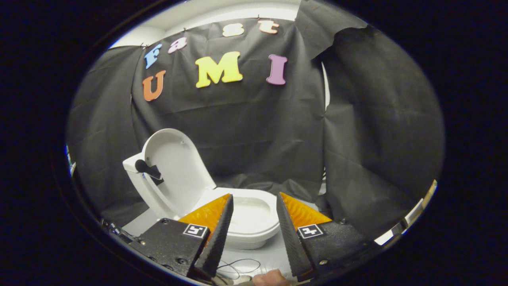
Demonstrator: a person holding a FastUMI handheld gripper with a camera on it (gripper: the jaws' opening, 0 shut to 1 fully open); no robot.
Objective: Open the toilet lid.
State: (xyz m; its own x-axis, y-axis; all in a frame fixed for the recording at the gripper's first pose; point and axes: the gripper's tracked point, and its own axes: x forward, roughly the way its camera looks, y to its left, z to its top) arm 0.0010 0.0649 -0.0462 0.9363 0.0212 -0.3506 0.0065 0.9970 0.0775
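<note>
Lid (pixel 174 171) raised, leaning back against the tank (pixel 133 167), just beyond the left finger. Bowl (pixel 254 222) seen between the fingers, ahead of them. Gripper (pixel 254 202) spread wide, holding nothing, clear of the toilet.
</note>
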